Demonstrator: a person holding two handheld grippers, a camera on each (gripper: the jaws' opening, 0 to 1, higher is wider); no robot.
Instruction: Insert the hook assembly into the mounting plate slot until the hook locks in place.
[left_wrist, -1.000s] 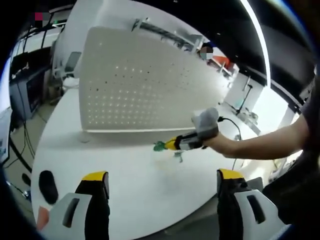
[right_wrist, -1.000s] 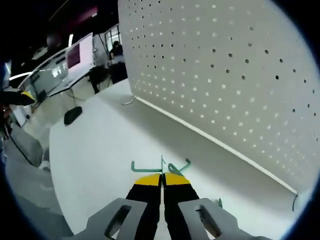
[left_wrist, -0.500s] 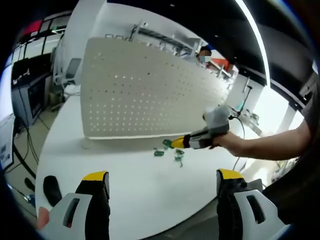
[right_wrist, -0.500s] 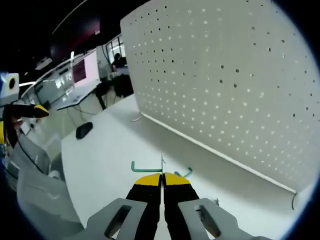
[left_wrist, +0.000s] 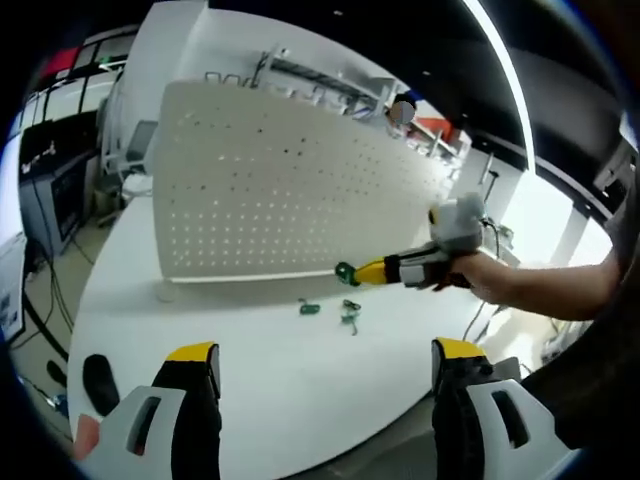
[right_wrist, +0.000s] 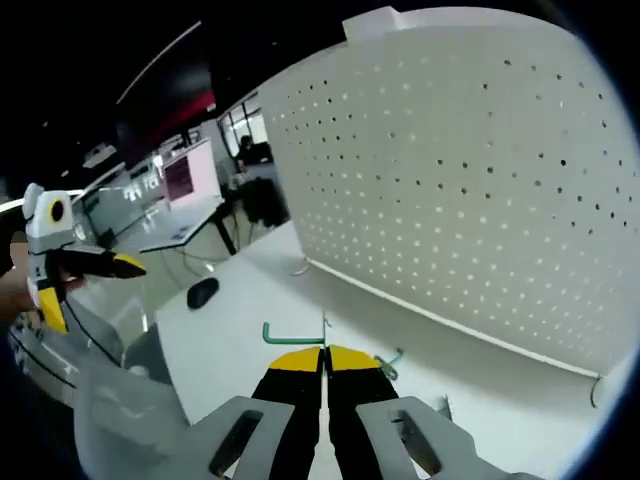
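The pegboard looks like matt white sheet, smooth, pierced by rows of small round holes. The table has a smooth white top with a faint sheen. The green hook, held in the right gripper, reads as thin coated wire, slightly glossy. Both grippers have glossy yellow tips on matt black jaws, with grey plastic bodies, as on the left gripper.

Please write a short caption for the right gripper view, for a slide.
Right gripper shut on a green hook, raised before the white pegboard.
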